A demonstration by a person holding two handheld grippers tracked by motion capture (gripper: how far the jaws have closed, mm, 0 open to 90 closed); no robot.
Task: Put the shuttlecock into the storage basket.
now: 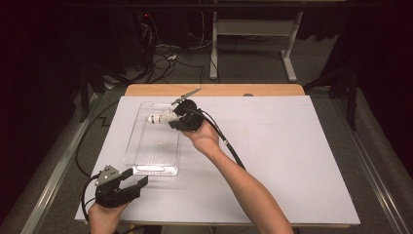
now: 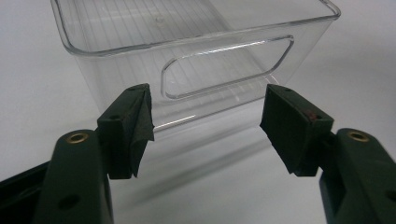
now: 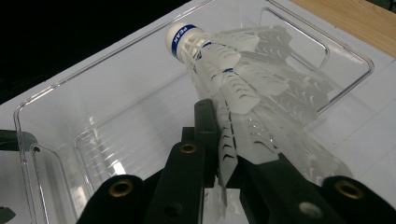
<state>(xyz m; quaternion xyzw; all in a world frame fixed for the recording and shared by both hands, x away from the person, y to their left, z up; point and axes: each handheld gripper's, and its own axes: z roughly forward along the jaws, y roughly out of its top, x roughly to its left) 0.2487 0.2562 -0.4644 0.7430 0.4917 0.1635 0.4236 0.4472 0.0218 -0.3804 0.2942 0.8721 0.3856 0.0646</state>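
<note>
The right hand-held gripper is clenched on the skirt of a white shuttlecock, holding it above the far end of the clear bin on the desk, while the left hand-held gripper waits released just before the bin's near end.

Clear plastic bin, set lengthwise left of centre on the white sheet. Shuttlecock, apparently gripped by the right gripper above the bin's far end. Left gripper, jaws parted, held near the bin's near end.
</note>
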